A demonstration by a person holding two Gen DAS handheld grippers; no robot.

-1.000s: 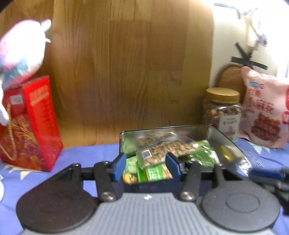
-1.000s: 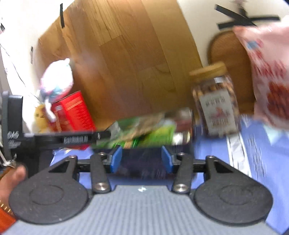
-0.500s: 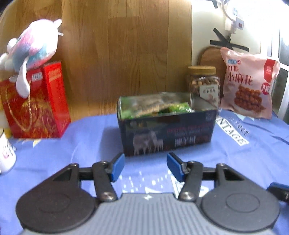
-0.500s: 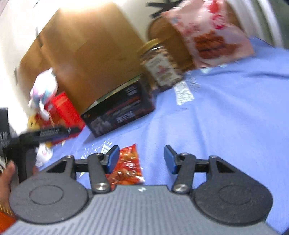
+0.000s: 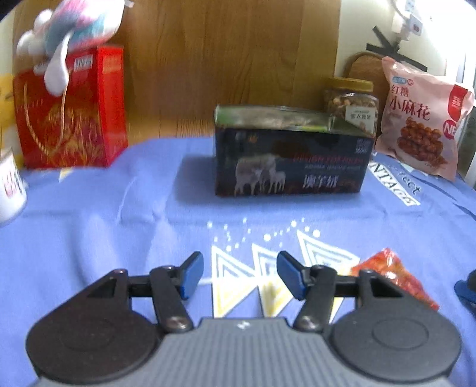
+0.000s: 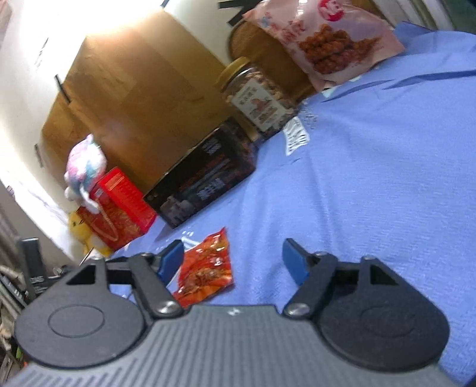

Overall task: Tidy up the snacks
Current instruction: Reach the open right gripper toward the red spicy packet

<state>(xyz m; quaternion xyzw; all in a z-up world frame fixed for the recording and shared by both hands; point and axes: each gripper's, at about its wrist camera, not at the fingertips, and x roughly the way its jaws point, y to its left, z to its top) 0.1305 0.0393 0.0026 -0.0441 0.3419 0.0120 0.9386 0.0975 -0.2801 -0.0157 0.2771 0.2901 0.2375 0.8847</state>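
A dark open tin box (image 5: pixel 290 160) with snack packets inside stands on the blue cloth; it also shows in the right wrist view (image 6: pixel 205 181). A small red-orange snack packet (image 6: pixel 206 268) lies flat on the cloth just ahead of my right gripper (image 6: pixel 232 260), nearer its left finger. In the left wrist view the packet (image 5: pixel 392 274) lies to the right of my left gripper (image 5: pixel 239 275). Both grippers are open and empty, low over the cloth.
A nut jar (image 5: pixel 352 104) and a pink snack bag (image 5: pixel 422 122) stand right of the box. A red gift bag (image 5: pixel 71 110) with a plush toy (image 5: pixel 71 26) on top stands at left. A white cup (image 5: pixel 9 190) is at the left edge.
Both grippers have pulled back from the tin box and dropped toward the cloth. The red-orange packet has come into view in front of the right gripper.
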